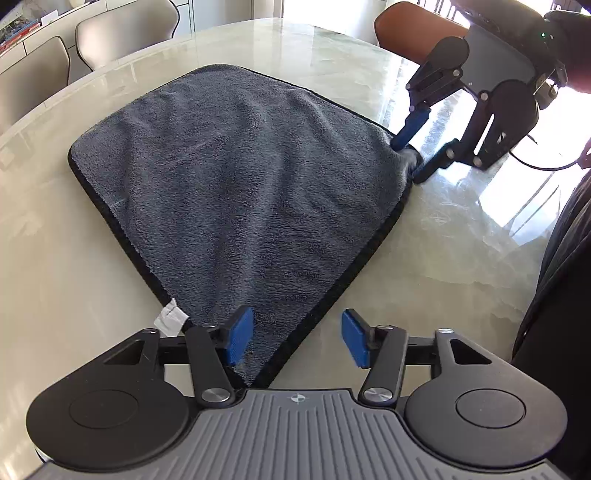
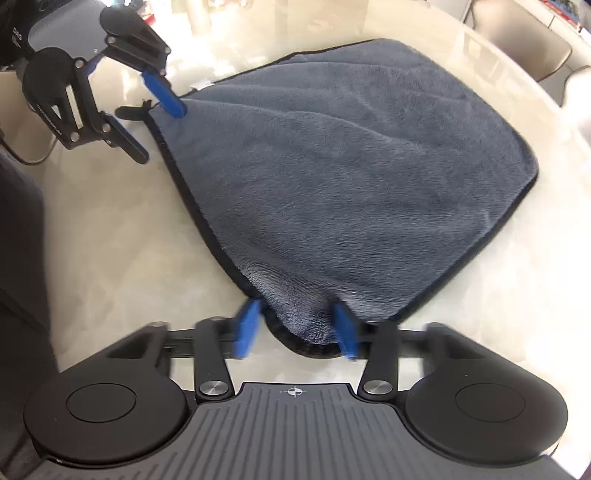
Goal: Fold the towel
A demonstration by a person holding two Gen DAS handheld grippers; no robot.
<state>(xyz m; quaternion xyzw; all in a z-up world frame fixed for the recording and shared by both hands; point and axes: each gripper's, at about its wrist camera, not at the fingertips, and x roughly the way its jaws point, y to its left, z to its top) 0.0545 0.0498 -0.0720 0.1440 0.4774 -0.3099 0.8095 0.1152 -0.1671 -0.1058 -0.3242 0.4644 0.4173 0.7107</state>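
Note:
A grey towel (image 1: pixel 236 177) with a black hem lies spread on the marble table (image 1: pixel 55 280); it also shows in the right wrist view (image 2: pixel 362 184). My left gripper (image 1: pixel 297 341) is open over the towel's near corner, one pad above the cloth, the other over bare table. A white label (image 1: pixel 170 318) sticks out beside that corner. My right gripper (image 2: pixel 297 328) is open with its blue fingers on either side of another corner, which bunches up between them. In the left wrist view the right gripper (image 1: pixel 408 155) straddles that corner. The left gripper (image 2: pixel 159 122) appears at the far corner in the right wrist view.
Beige chairs (image 1: pixel 122 33) stand along the table's far side and a brown chair (image 1: pixel 417 26) at the far right. Bright window glare falls across the table's right part (image 1: pixel 480 206). A dark-clothed person (image 1: pixel 561 288) stands at the right edge.

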